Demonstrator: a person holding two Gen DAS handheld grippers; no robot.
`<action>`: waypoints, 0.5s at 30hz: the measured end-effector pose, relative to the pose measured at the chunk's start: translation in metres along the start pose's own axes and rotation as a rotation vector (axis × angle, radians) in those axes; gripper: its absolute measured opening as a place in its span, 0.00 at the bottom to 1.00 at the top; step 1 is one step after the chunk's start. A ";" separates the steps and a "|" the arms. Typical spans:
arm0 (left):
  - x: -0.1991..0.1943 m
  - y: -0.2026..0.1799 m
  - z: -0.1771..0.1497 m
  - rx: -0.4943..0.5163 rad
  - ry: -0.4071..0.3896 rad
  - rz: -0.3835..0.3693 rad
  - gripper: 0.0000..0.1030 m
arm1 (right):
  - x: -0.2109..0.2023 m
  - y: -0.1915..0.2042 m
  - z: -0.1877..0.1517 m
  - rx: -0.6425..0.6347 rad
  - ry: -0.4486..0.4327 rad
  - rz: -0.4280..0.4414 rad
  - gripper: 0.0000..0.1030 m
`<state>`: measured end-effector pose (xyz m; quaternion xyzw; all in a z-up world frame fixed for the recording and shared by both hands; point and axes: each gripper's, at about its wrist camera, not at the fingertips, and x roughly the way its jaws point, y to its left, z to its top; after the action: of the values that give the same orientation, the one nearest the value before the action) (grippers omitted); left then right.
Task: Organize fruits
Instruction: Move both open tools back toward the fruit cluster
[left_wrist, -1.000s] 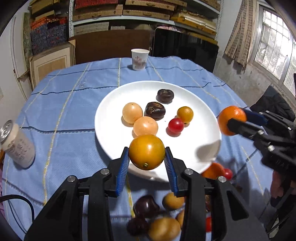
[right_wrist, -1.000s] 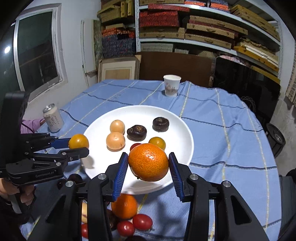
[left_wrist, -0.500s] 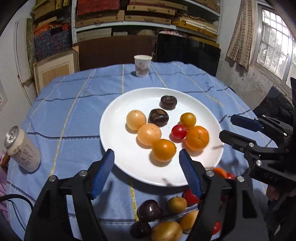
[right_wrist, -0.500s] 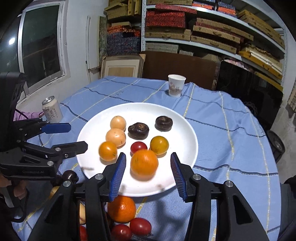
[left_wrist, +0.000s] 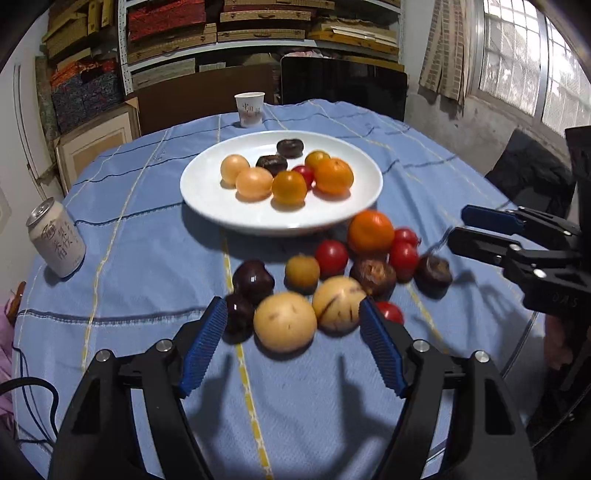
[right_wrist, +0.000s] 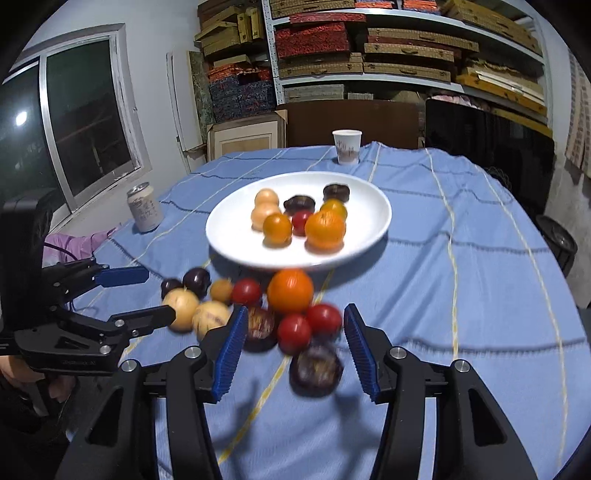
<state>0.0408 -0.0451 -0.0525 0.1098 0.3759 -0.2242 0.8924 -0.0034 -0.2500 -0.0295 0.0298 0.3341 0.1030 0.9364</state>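
Note:
A white plate (left_wrist: 207, 199) (right_wrist: 369, 232) holds several fruits, among them a big orange (left_wrist: 333, 175) (right_wrist: 325, 229) and a smaller orange fruit (left_wrist: 289, 187) (right_wrist: 277, 228). In front of the plate a pile of loose fruit lies on the blue cloth: an orange (left_wrist: 371, 230) (right_wrist: 290, 290), red tomatoes (left_wrist: 331, 253) (right_wrist: 294, 329), dark fruits (left_wrist: 253, 280) (right_wrist: 316, 369) and two pale yellow fruits (left_wrist: 285, 320) (right_wrist: 181, 308). My left gripper (left_wrist: 293, 341) is open and empty, low over the pale fruits. My right gripper (right_wrist: 293, 347) is open and empty over the tomatoes and dark fruits.
A drink can (left_wrist: 55, 240) (right_wrist: 144, 212) stands at the table's left. A paper cup (left_wrist: 250, 109) (right_wrist: 346, 146) stands beyond the plate. Shelves with boxes, a framed board and a dark screen stand behind the table. The table edge drops off at the right.
Both grippers have opened and let their orange fruits onto the plate. Both have since pulled back and down towards the loose fruit pile.

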 end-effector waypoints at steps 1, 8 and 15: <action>0.003 -0.001 -0.005 0.004 0.007 0.020 0.70 | 0.000 0.001 -0.007 0.006 0.005 0.000 0.56; 0.013 0.017 -0.012 -0.108 0.037 0.044 0.54 | 0.004 -0.006 -0.025 0.055 0.017 -0.012 0.56; 0.011 0.012 -0.019 -0.107 0.048 0.010 0.52 | 0.006 -0.014 -0.026 0.097 0.027 0.011 0.56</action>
<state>0.0417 -0.0310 -0.0730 0.0690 0.4084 -0.1964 0.8888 -0.0132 -0.2629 -0.0555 0.0755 0.3509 0.0924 0.9288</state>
